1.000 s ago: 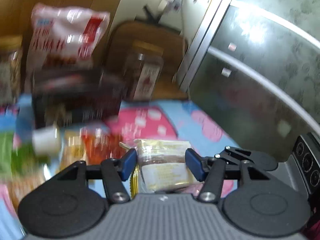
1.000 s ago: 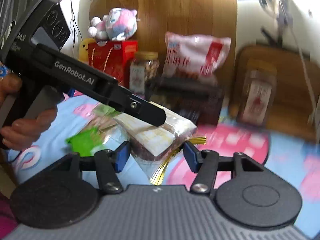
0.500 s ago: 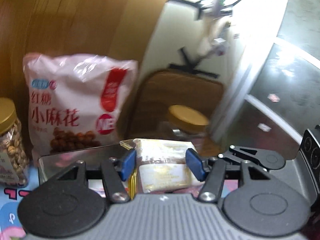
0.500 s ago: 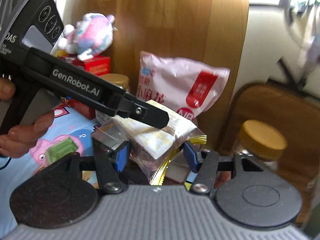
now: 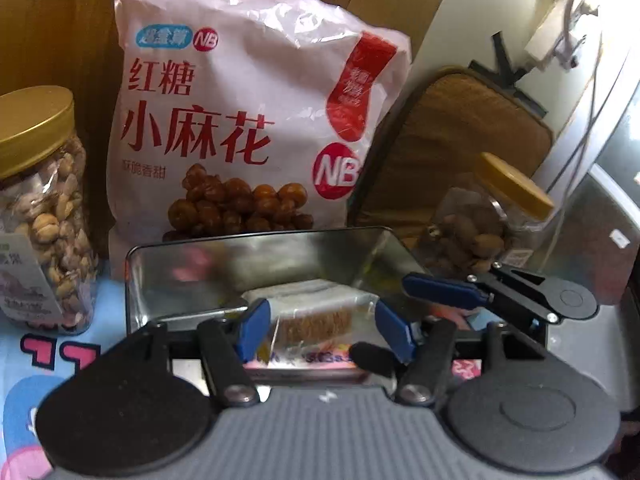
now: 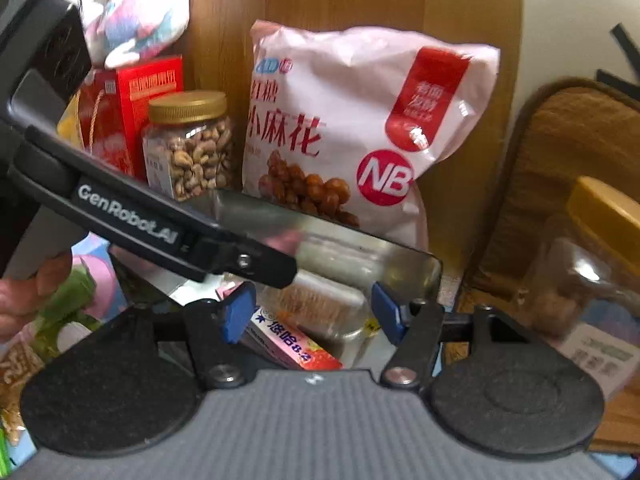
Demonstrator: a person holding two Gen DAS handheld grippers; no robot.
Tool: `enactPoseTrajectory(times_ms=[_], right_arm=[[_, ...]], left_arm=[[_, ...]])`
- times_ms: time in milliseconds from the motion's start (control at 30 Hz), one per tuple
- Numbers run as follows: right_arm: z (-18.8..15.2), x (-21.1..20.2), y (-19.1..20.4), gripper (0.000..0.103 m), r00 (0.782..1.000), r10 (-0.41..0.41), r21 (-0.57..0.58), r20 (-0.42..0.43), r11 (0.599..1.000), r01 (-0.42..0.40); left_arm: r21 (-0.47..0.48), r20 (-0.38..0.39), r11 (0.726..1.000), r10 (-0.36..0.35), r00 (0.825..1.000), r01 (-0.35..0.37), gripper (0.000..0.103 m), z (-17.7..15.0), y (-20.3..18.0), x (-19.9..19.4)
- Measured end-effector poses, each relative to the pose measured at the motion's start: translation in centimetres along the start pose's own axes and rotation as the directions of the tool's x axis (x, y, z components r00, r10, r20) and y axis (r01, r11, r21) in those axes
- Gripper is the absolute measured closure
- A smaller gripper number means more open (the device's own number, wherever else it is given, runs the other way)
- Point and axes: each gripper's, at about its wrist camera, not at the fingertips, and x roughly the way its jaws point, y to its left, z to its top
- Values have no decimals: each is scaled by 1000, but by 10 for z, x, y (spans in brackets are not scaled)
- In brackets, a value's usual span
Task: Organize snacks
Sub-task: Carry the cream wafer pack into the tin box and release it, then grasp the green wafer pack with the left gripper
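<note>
A wooden panel (image 5: 60, 32) backs the far side of a table spread with a blue and pink cartoon cloth (image 5: 24, 364), and against that panel leans a big pink bag of brown-sugar twists (image 5: 240, 112), printed with red characters and an NB roundel. To the left of the bag stands a clear jar of nuts (image 5: 40, 208) with a gold lid; in the right wrist view a red gift box (image 6: 132, 112) sits farther left still, with a pastel plush toy (image 6: 144, 12) perched on top. To the right of the bag a brown cushion (image 5: 456, 140) is propped up, and near it a second jar with a yellow lid (image 5: 480, 224) leans over. In front of the bag, nearer to me, is a shiny metal tin (image 5: 180, 276), open at the top. Inside it lies a clear-wrapped cake slice (image 5: 312, 312), pale on top and brown below, resting on a pink candy packet (image 6: 292, 340) with blue characters. The left gripper (image 5: 320, 330) is poised over the tin's near edge; its jaws have just been widening and now stand apart on either side of the cake slice, blue pads clear of the wrapper, gripping nothing. The right gripper (image 6: 310, 314) comes in from the right side of the tin, its jaws likewise just spread, the slice lying loose between them. A hand (image 6: 28, 292) at the left edge holds the left tool's handle.
</note>
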Motion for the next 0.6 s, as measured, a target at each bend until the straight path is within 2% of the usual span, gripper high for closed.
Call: enactPoseTrajectory(times_ms=[133,200,267,367,433,533,600], right_arm=[[-11,-36,4,38,996,68,86,64,994,-74],[-24,-49,12,44,988,136,140,70,980,-144],[-40,-53,29,49,978,201,167,52,964,-206],[-53,-48,56,52,964,264,175,33,948,-266],[-52,-39,74,51,960,279,151,26,948,-279],[-44,-26,96,51,971,238,143,28,960,-240],[-36,-25,110,50,975,213,102,63,970,-219]], left_arm=[[-9,68,997,-78,995,79,44,-16,1,-50],[-12,104,993,-116,988,118,40,-30,6,-80],[-30,123,992,-121,985,125,38,-50,18,-107],[-78,123,992,-90,988,100,38,-82,43,-135],[-124,117,991,-40,992,55,38,-103,63,-149],[-204,127,979,28,992,-1,38,-128,93,-166],[-284,130,958,72,989,-33,38,-139,116,-176]])
